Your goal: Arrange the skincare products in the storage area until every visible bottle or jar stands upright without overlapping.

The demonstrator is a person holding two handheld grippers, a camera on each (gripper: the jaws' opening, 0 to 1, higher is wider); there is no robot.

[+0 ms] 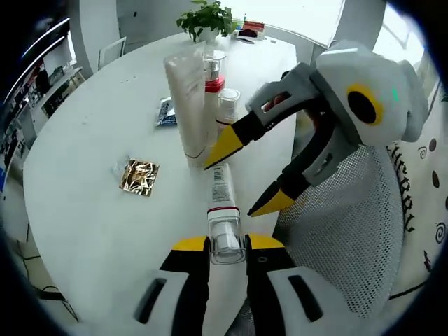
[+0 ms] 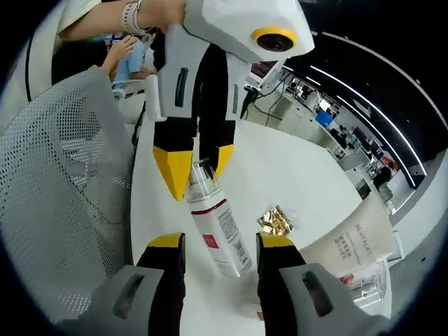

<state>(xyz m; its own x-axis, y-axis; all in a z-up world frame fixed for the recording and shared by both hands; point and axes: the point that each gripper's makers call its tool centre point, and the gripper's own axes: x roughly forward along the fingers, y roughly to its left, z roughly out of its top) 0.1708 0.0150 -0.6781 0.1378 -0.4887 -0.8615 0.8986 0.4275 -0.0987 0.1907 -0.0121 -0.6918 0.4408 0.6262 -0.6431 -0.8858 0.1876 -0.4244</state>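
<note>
A slim white bottle (image 1: 221,192) with a red band and clear cap is held roughly level over the near edge of the white table (image 1: 91,210). My left gripper (image 1: 226,243) is shut on its capped end, and the same grip shows in the right gripper view, left gripper (image 2: 198,171) on bottle (image 2: 220,234). My right gripper (image 2: 220,241) stands open with the bottle's base end between its yellow tips; a gap shows on each side. It enters the left gripper view from the right (image 1: 229,189). A tall white tube (image 1: 187,105), a red-banded bottle (image 1: 214,84) and a small jar (image 1: 227,105) stand upright behind.
A gold foil packet (image 1: 138,176) and a blue sachet (image 1: 166,112) lie flat on the table. A potted plant (image 1: 206,19) stands at the far end. A white mesh chair (image 1: 350,231) sits close against the table's near right edge. A person's hand (image 2: 150,14) holds the left gripper.
</note>
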